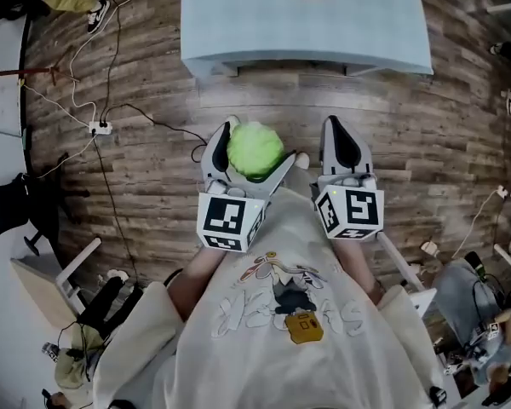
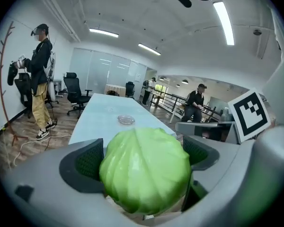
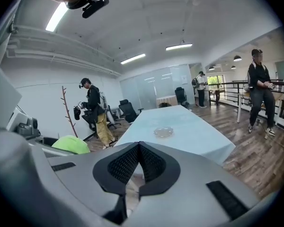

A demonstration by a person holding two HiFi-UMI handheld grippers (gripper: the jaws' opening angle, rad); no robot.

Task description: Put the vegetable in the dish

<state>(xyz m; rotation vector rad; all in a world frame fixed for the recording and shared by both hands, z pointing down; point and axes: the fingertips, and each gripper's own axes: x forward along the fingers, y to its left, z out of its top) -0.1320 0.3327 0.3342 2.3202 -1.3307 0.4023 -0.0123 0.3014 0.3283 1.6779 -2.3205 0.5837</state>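
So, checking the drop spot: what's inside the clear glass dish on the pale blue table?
Nothing shows inside the clear glass dish; it is small and far, so tiny contents could be missed.

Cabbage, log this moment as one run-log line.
left claw: holding cabbage | right claw: shut, empty | dish: on table ahead

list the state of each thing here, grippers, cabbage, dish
left gripper: jaws wide, clamped on the cabbage
right gripper: jaws together, nothing between them
cabbage: whole, held in the air, not yet in the dish
dish: upright on the table, looks empty
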